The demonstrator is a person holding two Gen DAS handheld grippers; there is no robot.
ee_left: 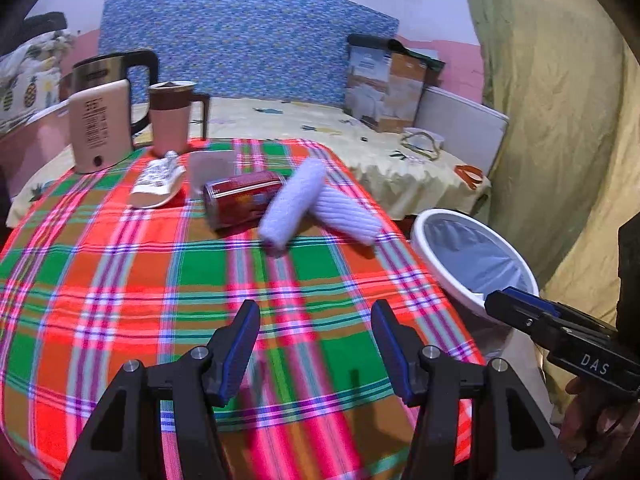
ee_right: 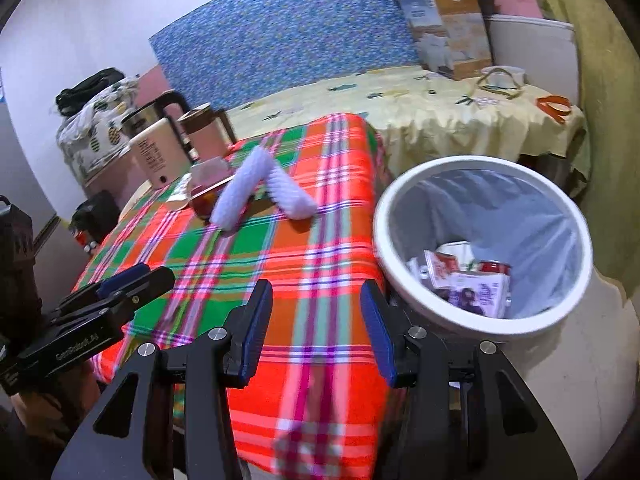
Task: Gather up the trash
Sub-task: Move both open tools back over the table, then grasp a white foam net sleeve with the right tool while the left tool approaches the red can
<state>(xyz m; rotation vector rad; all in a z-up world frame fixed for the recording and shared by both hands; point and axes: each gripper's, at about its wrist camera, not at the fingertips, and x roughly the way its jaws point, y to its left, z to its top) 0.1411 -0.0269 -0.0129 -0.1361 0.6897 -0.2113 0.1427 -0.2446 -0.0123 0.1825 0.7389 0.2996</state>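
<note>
Both grippers empty; bin (ee_right: 484,320) beside plaid cloth (ee_left: 200,264) edge

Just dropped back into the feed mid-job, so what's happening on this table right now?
A person is clearing trash from a plaid-covered table with a gripper in each hand. Both the left gripper and the right gripper are open and empty, hovering over the near part of the cloth. The white bin beside the table already holds a can and some wrappers. A red can on its side, a squeezed tube and two white rolls are still on the table.
</note>
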